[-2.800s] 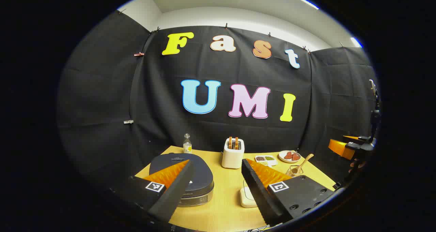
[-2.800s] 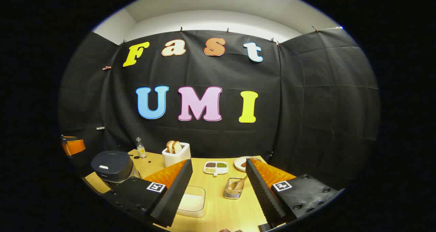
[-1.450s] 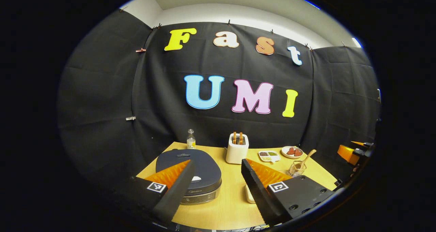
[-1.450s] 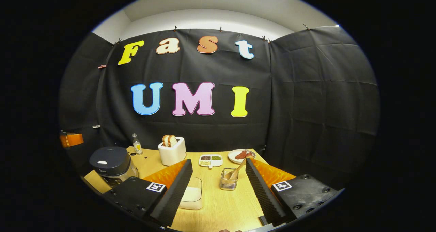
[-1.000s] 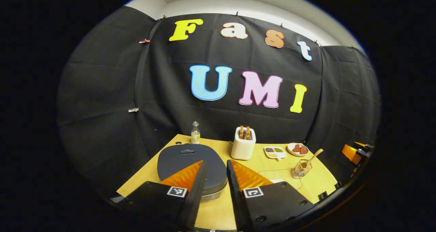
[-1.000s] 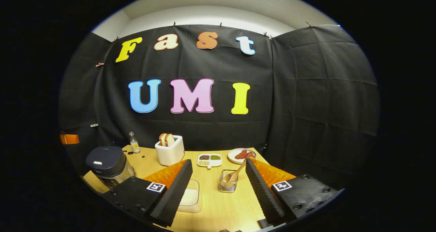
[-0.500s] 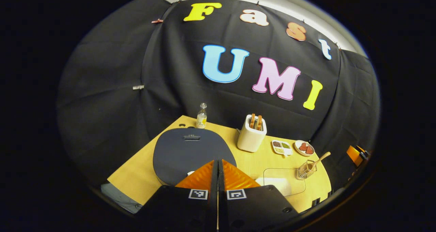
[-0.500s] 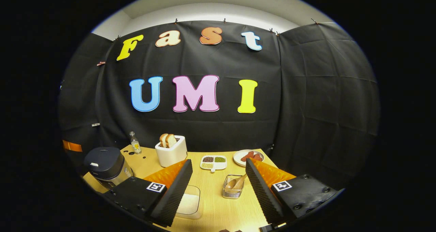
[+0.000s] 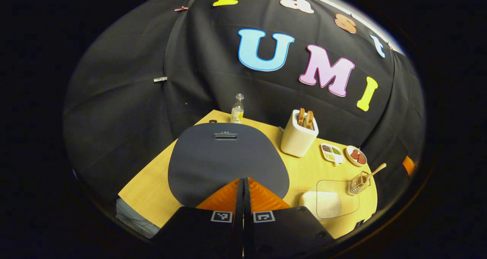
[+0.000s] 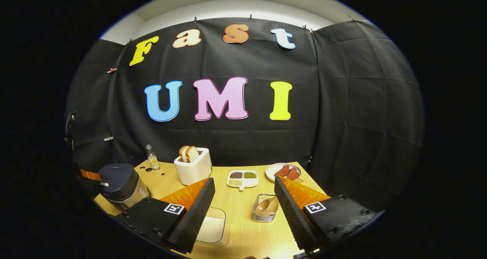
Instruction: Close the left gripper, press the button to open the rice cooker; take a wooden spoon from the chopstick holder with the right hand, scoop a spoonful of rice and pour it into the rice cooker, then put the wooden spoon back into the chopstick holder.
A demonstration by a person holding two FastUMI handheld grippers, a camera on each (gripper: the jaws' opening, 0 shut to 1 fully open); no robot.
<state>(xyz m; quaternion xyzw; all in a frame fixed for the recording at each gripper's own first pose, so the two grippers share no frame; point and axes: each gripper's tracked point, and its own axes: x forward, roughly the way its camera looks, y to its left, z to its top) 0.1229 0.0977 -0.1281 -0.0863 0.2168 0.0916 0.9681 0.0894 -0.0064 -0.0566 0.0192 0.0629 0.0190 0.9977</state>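
Over the near edge of the rice cooker (image 9: 227, 161), the left gripper (image 9: 243, 181) hovered — fingers pressed together to push the lid button — while the right gripper (image 10: 244, 198) waited, fingers apart, near the chopstick holder (image 10: 265, 212).

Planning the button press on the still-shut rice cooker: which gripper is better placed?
Left. The left gripper is shut, poised right over the rice cooker lid's front edge; the right gripper is open, facing the chopstick holder.

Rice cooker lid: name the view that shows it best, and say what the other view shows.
The left gripper view. It looks down on the rice cooker's lid, large and central, shut, with the closed left gripper over its near edge. The right gripper view shows the cooker small, from the side, at the left edge.
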